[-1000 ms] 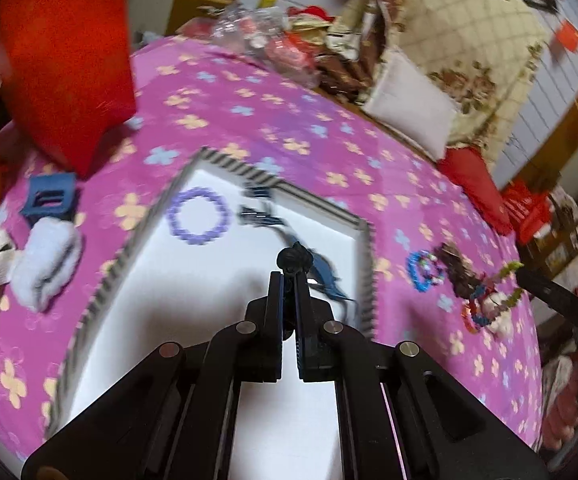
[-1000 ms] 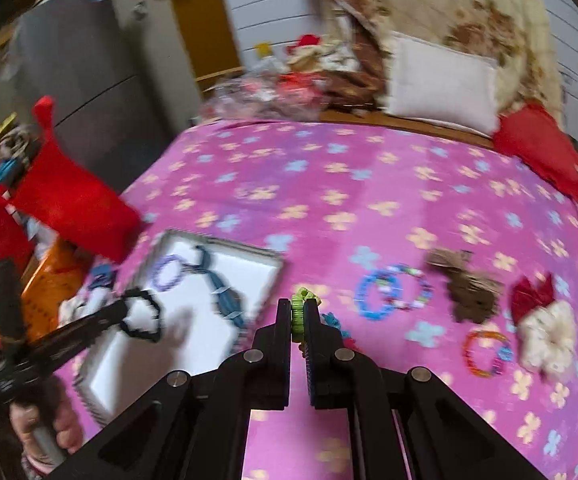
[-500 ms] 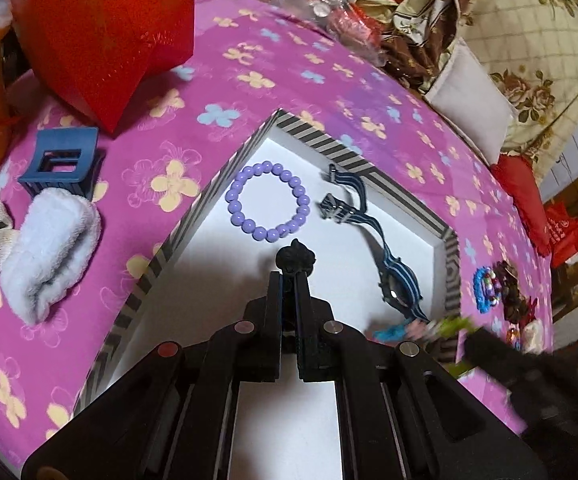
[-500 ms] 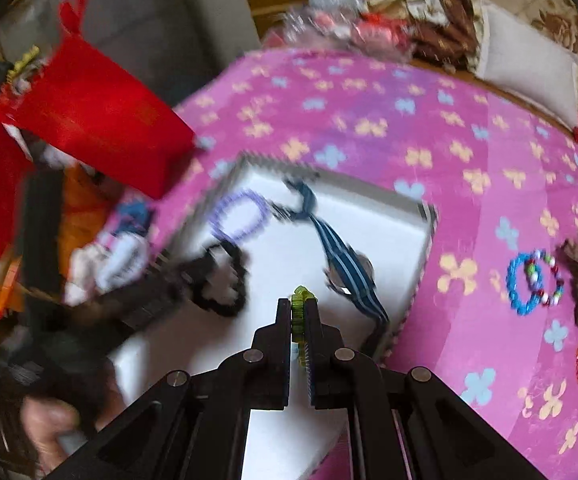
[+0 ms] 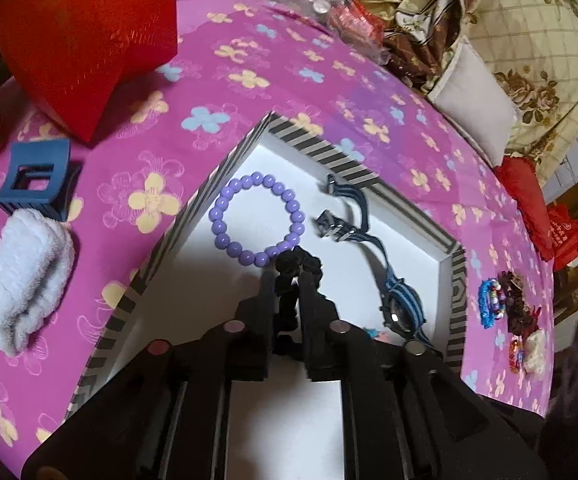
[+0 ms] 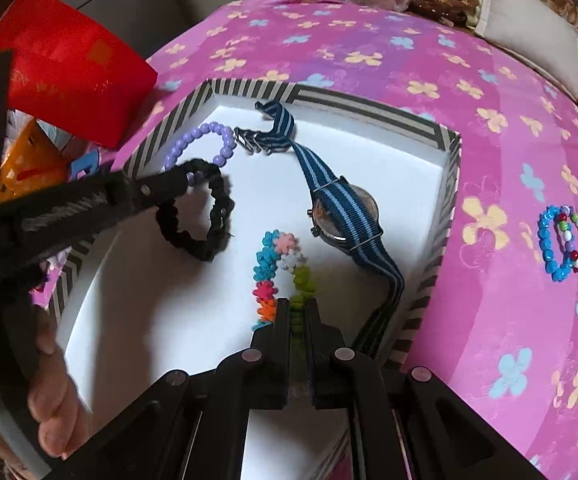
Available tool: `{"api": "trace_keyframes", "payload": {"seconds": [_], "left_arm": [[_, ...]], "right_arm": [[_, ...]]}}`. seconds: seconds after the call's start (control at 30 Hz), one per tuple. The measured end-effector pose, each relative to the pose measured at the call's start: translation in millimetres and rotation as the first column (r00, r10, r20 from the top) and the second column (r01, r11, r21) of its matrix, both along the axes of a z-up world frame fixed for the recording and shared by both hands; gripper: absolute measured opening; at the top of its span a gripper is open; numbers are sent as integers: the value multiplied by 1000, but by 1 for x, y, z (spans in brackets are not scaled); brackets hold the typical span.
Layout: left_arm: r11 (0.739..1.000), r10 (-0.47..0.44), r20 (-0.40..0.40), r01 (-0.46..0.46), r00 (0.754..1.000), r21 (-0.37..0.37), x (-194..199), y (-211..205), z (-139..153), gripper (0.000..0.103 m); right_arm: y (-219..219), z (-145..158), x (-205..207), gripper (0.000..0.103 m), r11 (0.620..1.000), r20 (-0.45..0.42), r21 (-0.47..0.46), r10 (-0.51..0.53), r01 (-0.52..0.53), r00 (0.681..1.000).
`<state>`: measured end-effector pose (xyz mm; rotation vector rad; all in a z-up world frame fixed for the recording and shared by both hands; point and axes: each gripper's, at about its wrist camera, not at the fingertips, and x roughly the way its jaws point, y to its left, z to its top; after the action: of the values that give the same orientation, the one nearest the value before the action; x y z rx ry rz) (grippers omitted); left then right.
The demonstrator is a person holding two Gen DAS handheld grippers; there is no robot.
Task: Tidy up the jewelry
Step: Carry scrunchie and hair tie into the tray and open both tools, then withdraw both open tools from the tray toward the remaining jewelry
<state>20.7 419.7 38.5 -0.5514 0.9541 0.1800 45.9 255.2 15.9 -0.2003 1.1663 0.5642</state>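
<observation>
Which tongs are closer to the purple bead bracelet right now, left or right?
Left. The left tongs, with the black scrunchie between them, overlap the purple bead bracelet; the right tongs pinch the colourful flower bracelet, farther away.

No readable text anywhere. Red bag (image 5: 567, 232), beyond the striped box's (image 5: 321, 152) far right corner, carries a pale printed mark, too small to make out. Red packet (image 6: 73, 80) left of the box shows faint print, illegible.

tray (image 6: 437, 136): purple bracelet (image 5: 257, 216) | striped watch (image 6: 345, 216) flat | black scrunchie (image 6: 197, 216), seemingly landed
</observation>
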Motion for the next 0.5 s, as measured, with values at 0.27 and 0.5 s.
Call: {"api": "trace_keyframes", "payload": {"seconds": [0.27, 0.5], "left_arm": [[999, -20, 73, 17, 997, 45, -10, -9, 16, 34], [996, -34, 103, 25, 994, 90, -20, -24, 26, 34]], "right_arm": [[-19, 25, -7, 43, 998, 90, 25, -53, 51, 995], [-97, 79, -64, 43, 988, 265, 60, -155, 144, 952]]}}
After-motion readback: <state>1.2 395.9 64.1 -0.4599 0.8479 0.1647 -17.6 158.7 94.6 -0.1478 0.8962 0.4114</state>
